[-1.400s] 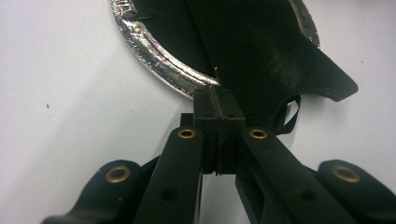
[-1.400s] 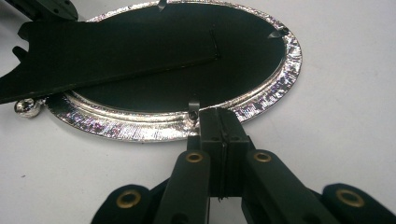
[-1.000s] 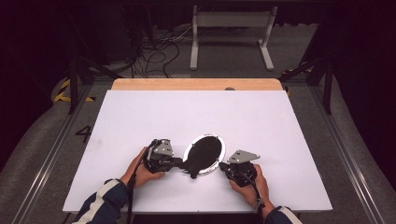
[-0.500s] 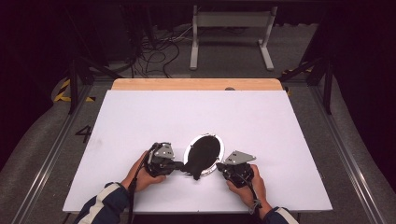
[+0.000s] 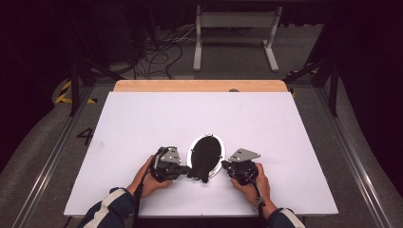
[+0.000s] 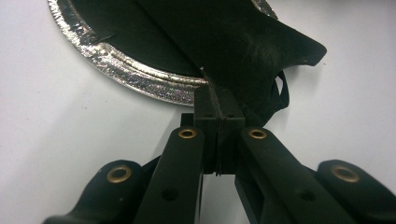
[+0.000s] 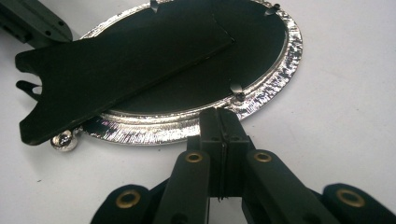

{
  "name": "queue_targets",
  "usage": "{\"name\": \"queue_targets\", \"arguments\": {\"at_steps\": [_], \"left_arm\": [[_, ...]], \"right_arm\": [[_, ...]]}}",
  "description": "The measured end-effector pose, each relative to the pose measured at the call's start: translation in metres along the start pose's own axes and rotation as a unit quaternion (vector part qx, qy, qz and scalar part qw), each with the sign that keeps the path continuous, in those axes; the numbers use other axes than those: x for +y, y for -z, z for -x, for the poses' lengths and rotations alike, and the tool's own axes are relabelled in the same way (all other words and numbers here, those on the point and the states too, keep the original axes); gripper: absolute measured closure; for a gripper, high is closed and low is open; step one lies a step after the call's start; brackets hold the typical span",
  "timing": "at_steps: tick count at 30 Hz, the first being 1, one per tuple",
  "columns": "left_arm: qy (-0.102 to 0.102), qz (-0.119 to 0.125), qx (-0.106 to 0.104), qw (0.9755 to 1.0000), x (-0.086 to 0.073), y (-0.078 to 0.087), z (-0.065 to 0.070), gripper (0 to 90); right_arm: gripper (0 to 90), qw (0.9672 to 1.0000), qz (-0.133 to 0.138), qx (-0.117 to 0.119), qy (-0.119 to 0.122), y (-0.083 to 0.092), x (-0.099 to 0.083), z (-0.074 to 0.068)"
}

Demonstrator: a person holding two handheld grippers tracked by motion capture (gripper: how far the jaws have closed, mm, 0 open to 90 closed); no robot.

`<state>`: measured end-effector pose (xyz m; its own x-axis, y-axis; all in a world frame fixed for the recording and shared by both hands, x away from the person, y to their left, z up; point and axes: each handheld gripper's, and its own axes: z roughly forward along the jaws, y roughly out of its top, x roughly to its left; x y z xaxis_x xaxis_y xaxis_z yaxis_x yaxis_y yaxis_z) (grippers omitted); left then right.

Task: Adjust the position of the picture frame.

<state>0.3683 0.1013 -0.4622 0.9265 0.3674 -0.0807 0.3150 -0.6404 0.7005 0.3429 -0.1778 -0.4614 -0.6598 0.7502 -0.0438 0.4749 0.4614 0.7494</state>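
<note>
An oval silver picture frame (image 5: 192, 151) lies face down on the white table (image 5: 142, 118), black backing up. Its black easel stand (image 7: 116, 60) is swung up off the backing, the foot end pointing toward me. My left gripper (image 5: 188, 169) is shut, and its tips (image 6: 218, 93) rest against the stand's (image 6: 243, 42) lower edge beside the silver rim (image 6: 116, 65). Whether they pinch the stand I cannot tell. My right gripper (image 5: 225, 166) is shut too, with its tips (image 7: 220, 114) touching the frame's rim (image 7: 261, 93) near a small metal clip (image 7: 236, 92).
The frame sits near the table's front edge, between the person's two hands. A small silver ball foot (image 7: 63, 140) sticks out under the rim. A wooden strip (image 5: 199, 85) borders the far edge. Cables (image 5: 157, 52) and a white stand (image 5: 235, 23) are on the floor beyond.
</note>
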Motion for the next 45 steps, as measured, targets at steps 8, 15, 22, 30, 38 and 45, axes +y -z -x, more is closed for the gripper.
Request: {"name": "queue_targets", "arguments": {"at_steps": [8,15,22,30,38,45], "left_arm": [[-0.010,0.000,-0.003,0.9999,0.006,-0.006,0.005,90.0],[-0.015,0.001,-0.001,0.9999,0.008,-0.009,0.009,90.0],[-0.026,-0.001,0.000,0.9997,0.011,-0.012,0.011,89.9],[-0.026,-0.002,0.000,0.9997,0.012,-0.012,0.012,89.9],[-0.038,-0.005,-0.004,0.9992,0.013,-0.012,0.010,89.8],[-0.050,-0.010,0.006,0.9987,0.013,-0.010,0.010,86.9]], "right_arm": [[90.0,0.9999,0.001,-0.010,-0.006,-0.001,0.000,0.009],[90.0,1.0000,-0.001,-0.008,-0.001,-0.002,0.001,0.014],[90.0,0.9999,-0.001,-0.017,0.001,-0.001,0.001,0.016],[90.0,0.9999,0.000,-0.016,0.002,0.000,0.000,0.016],[90.0,0.9999,0.000,-0.015,0.002,0.000,-0.001,0.016],[90.0,0.9999,-0.001,-0.011,0.002,0.001,-0.001,0.017]]}}
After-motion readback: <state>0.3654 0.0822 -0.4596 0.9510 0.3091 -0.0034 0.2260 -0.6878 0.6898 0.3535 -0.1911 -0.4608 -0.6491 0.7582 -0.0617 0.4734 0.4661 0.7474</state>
